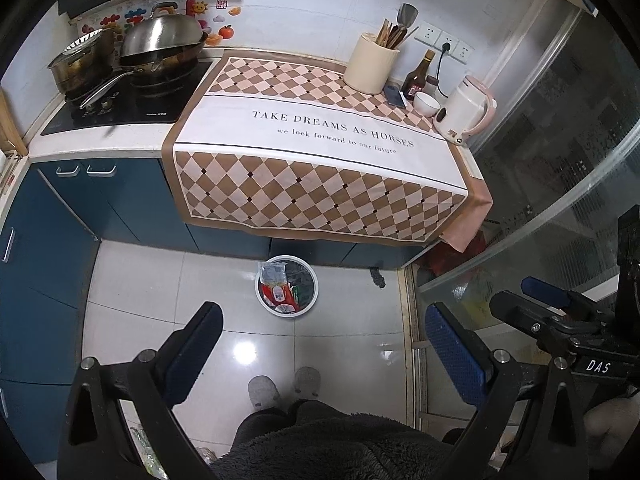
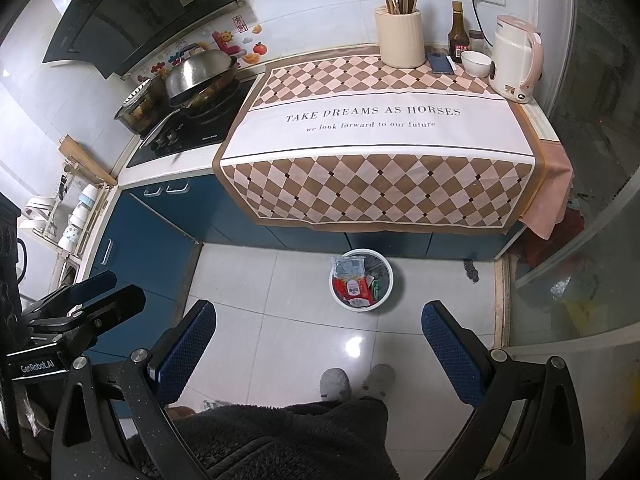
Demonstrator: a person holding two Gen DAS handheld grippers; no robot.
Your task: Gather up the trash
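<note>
The floor (image 1: 240, 288) of pale glossy tiles fills the lower middle of both views, with blue cabinets (image 1: 60, 216) along the left. Above it, across the centre of each frame, the counter carries a checked cloth (image 1: 320, 168) printed "TAKE DREAMS AS HORSES"; its front edge hangs over the cabinet doors. In the upper left sits the black hob (image 1: 132, 104) with a wok (image 1: 168, 44) and a pot (image 1: 80, 64) on it. At the cloth's far right, in the upper right of the frames, stand a cream utensil jar (image 1: 372, 64), a dark bottle (image 1: 418, 76), a white bowl (image 1: 426, 104), a phone (image 1: 394, 96) lying flat, and a white and pink kettle (image 1: 466, 110).

The bin (image 1: 286, 286) stands on the floor just below the cloth's hanging edge, centre frame. Trash (image 1: 280, 288) is in it: a clear wrapper leaning on the rim, a red packet, something green beside it.

The left gripper (image 1: 324, 344) is at the bottom of its view, jaws spread wide, holding nothing, touching nothing, with floor between the blue pads (image 1: 454, 356). The right gripper (image 2: 320, 340) is the same in its own view: wide apart, empty, well short of the bin. Each gripper also shows at the edge of the other's view.

Below them are a dark fleece garment (image 2: 280, 440) and two grey slippers (image 2: 356, 382).
</note>
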